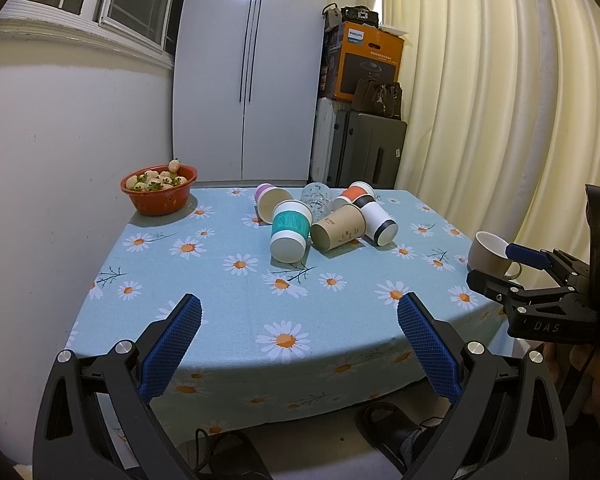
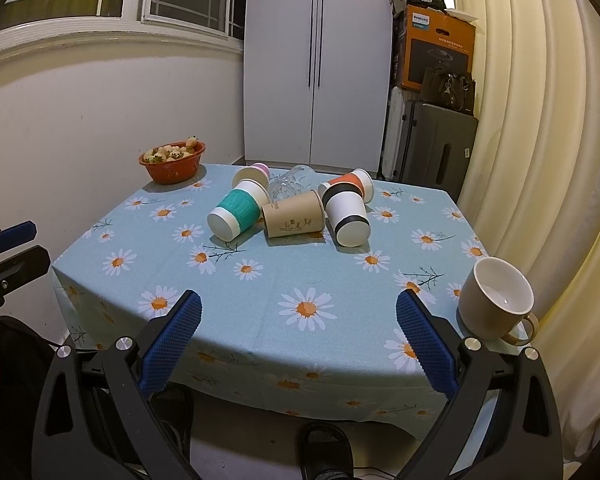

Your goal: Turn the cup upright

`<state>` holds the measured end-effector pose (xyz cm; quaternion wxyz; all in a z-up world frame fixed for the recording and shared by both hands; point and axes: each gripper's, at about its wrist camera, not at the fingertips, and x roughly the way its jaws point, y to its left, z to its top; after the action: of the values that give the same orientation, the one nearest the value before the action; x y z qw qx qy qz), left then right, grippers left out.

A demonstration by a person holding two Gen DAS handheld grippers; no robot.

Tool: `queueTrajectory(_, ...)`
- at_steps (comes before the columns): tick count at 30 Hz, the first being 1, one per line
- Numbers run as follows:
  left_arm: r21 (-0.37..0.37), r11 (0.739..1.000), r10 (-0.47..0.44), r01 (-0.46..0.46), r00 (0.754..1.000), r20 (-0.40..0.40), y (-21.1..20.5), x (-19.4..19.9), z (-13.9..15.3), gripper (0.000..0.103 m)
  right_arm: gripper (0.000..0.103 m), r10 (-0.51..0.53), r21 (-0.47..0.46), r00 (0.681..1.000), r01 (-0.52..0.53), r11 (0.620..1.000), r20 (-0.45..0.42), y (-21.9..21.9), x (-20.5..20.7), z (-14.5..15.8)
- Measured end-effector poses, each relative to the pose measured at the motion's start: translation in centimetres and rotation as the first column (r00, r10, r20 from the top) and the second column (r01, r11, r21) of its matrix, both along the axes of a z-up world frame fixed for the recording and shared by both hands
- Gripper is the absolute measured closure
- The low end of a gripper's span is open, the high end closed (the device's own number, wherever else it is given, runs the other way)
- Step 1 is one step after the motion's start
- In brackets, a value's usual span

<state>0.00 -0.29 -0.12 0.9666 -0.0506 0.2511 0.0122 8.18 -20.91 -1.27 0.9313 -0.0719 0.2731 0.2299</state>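
Several cups lie tipped on their sides in a cluster mid-table: a teal-banded cup, a brown paper cup, a white cup with black bands, an orange-banded cup, a pink-banded cup and a clear glass. A beige mug stands upright at the right edge. My left gripper is open and empty over the front edge. My right gripper is open and empty, also at the front edge, and shows in the left wrist view.
A red bowl of pale strawberries sits at the table's back left by the wall. The daisy tablecloth covers the table. Curtains hang on the right; a cabinet, suitcase and boxes stand behind. Slippers lie under the front edge.
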Motion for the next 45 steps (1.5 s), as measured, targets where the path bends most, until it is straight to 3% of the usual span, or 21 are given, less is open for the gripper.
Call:
queueTrajectory(35,-0.003,1.000,0.000,0.000,1.000,0.005,0.1,-0.1,0.2,0.007,0.006,0.005,-0.012,1.000,-0.005,1.000,0.001,0.1,0.0,-0.2)
queueTrajectory(45,-0.117,0.993,-0.002,0.004,1.000,0.016,1.8,-0.5,0.5,0.007,0.006,0.040,-0.009,0.999,-0.040,0.999,-0.030,0.4,0.4,-0.2)
